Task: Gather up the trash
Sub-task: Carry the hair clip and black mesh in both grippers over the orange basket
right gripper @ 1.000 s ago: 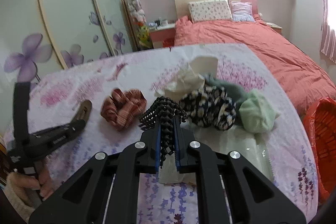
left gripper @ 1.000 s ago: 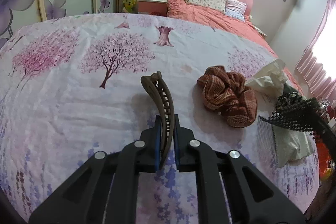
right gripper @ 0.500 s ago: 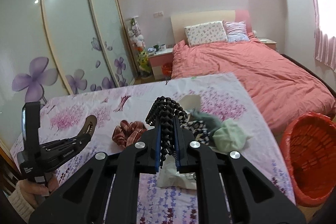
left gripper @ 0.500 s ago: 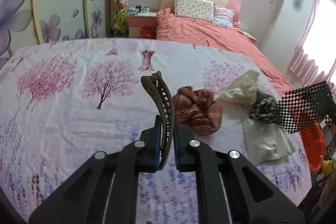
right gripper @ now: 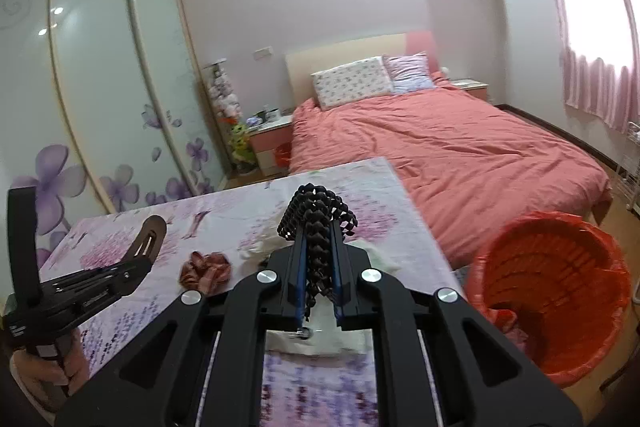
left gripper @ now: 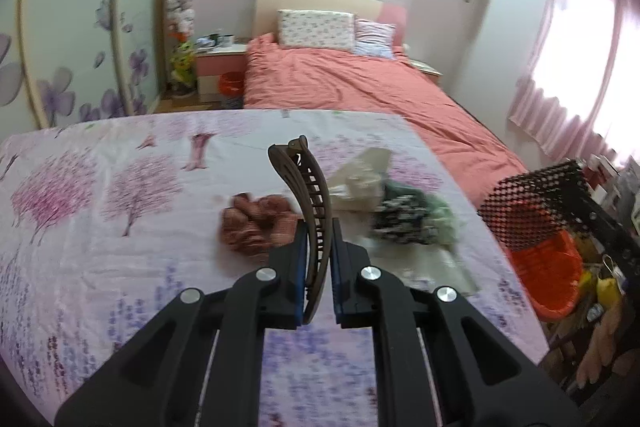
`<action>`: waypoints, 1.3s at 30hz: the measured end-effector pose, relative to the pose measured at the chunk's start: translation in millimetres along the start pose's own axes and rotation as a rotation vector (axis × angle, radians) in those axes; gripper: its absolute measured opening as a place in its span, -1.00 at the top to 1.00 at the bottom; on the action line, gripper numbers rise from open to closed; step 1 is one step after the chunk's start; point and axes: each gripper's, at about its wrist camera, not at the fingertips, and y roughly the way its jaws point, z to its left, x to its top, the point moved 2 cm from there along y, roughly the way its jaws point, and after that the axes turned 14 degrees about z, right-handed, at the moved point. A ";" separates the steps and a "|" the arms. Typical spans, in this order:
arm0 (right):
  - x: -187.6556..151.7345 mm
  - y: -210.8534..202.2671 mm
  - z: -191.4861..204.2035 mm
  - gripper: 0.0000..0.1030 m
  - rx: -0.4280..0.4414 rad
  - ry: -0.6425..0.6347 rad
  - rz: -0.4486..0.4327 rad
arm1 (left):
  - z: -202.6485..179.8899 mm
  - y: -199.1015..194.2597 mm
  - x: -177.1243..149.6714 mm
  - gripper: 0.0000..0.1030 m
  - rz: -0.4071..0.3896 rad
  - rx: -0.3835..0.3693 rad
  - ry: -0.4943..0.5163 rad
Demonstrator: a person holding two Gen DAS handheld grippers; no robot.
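My left tongs are clamped on a brown hair clip at centre frame, above the floral table. My right tongs pinch a black mesh band at centre; the red bin sits lower right, a scrunchie lower left.

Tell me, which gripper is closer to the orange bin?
The right gripper. It hangs beside the orange bin, just past the table edge, holding black netting. The left gripper is farther off, over the middle of the table, holding a brown clip.
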 end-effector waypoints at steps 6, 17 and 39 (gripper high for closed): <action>-0.7 -8.7 -26.1 0.80 -0.056 0.037 -0.021 | -52.2 -5.2 -0.3 0.78 -0.009 -0.076 0.101; -8.3 -13.5 -84.3 0.80 -0.124 0.135 -0.029 | -147.9 3.8 -5.3 0.78 0.010 -0.189 0.247; -22.6 -26.2 -202.9 0.80 -0.255 0.332 -0.036 | -320.2 79.1 -27.4 0.78 0.143 -0.364 0.471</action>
